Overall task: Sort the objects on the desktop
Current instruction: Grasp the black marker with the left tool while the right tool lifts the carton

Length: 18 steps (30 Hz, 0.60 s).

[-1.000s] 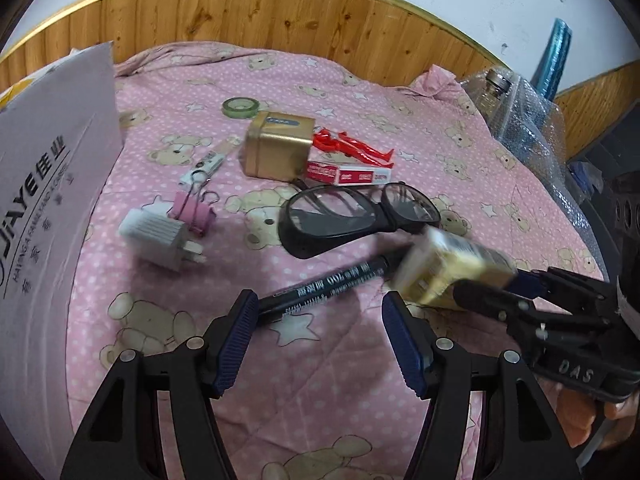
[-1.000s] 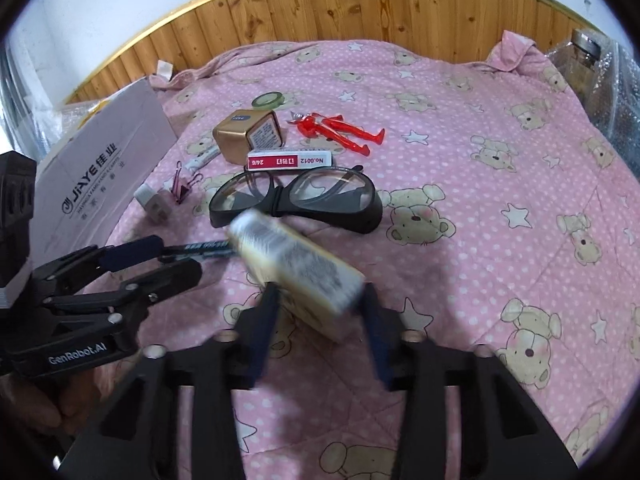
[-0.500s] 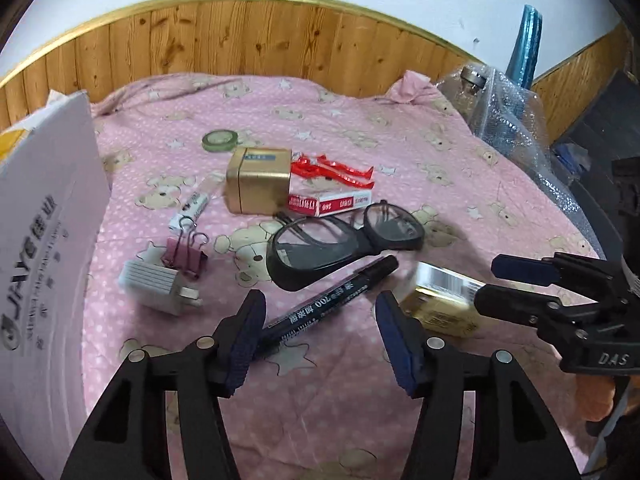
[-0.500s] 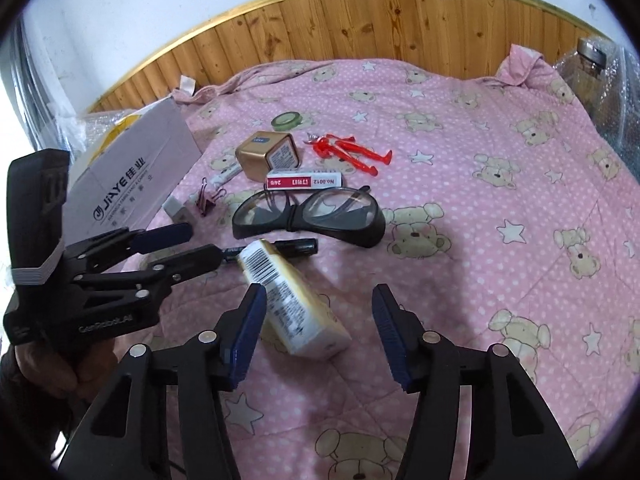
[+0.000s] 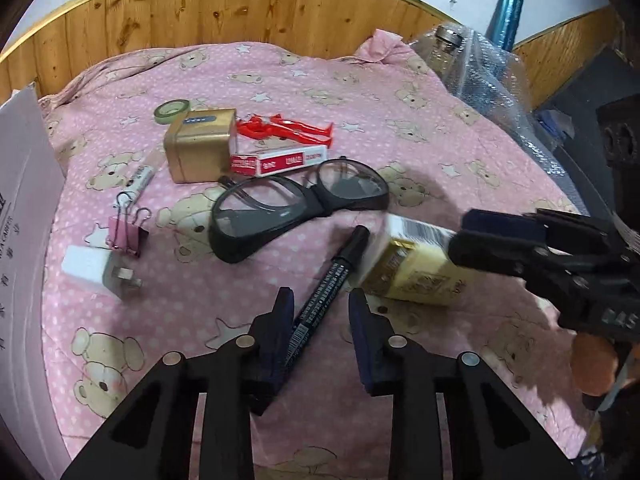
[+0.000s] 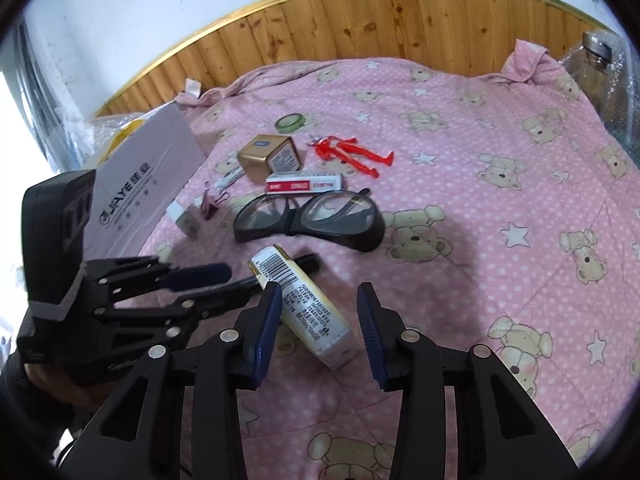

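Left tool (image 5: 320, 310): jaws parted, straddling the lower end of a black marker pen (image 5: 332, 276); left pad touching or just beside the barrel, right pad clear of it, no grip closed. Marker lying flat on the pink bear-print bedspread (image 5: 400, 92), cap end pointing up toward the glasses.

Right tool (image 6: 318, 320): jaws wide apart, set either side of a cream carton with barcode (image 6: 302, 310); carton lying on the bedspread, nearer the left pad, contact there not determinable, clear gap at the right pad. In the left wrist view, same tool (image 5: 456, 240) entering from the right, over the carton's far end. Carton's barcode end just beside the marker cap.

Beyond the tools: black-framed glasses (image 5: 296, 208) lying lenses toward the cameras, just past the marker cap. Behind them a red-and-white staple box (image 5: 280, 162), touching or just beside a gold tin (image 5: 200, 150). Red plastic clips (image 5: 288, 130) to the right of the tin; green tape roll (image 5: 171, 110) behind it. Left of the glasses: pink binder clip (image 5: 126, 232), white charger plug (image 5: 98, 270) near it, a small white tube (image 5: 142, 176) beside the tin.

At left edge, white cardboard box marked JIAYE (image 6: 140, 192). Wooden headboard (image 5: 240, 12) behind the bed; bubble-wrapped bottle (image 5: 448, 44) at far right.
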### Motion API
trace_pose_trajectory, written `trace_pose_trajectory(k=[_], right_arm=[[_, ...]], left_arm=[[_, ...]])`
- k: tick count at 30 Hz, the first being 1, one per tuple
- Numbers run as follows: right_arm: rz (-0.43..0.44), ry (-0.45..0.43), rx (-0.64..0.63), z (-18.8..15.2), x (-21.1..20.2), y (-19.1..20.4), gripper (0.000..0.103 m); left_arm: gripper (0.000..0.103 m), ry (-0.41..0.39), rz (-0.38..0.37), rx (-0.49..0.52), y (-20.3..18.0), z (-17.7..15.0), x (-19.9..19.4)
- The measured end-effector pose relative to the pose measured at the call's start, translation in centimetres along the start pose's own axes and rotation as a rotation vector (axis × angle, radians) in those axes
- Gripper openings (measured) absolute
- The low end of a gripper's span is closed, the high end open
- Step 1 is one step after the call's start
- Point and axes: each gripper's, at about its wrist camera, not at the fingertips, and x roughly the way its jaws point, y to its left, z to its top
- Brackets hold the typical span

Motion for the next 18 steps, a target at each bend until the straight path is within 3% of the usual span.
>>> trace_pose_trajectory(k=[1,3,8,10,11,12,18], right_arm=[[0.008,0.003,-0.006,0.0,-0.1,0.2,0.045],[0.019,0.005,-0.037,-0.4,-0.3,0.7,0.059],[0.003,0.042,-0.084,-1.3,0.7,1.1,0.061],[0.000,0.060,-0.074,-1.4,1.4,0.7,0.052],[-0.009,0.064,-0.068,-1.4,1.6,0.5,0.040],[-0.011,0.064,-0.067,-1.5,1.7,0.4,0.036],[-0.010,0.044,-0.046,-1.3,1.2,0.5,0.027]], left_arm=[[0.035,0.005,0.002,0.006,0.0,0.0,0.2],[0.039,0.022,-0.008,0.016,-0.1,-0.3,0.7],[0.038,0.013,0.001,0.007,-0.2,-0.5,1.1],[0.030,0.012,0.000,-0.009,0.0,-0.2,1.3],[0.028,0.012,0.008,-0.007,0.0,-0.2,1.4],[0.026,0.011,0.007,-0.005,-0.1,-0.2,1.4],[0.015,0.007,0.011,-0.025,0.0,-0.5,0.9]])
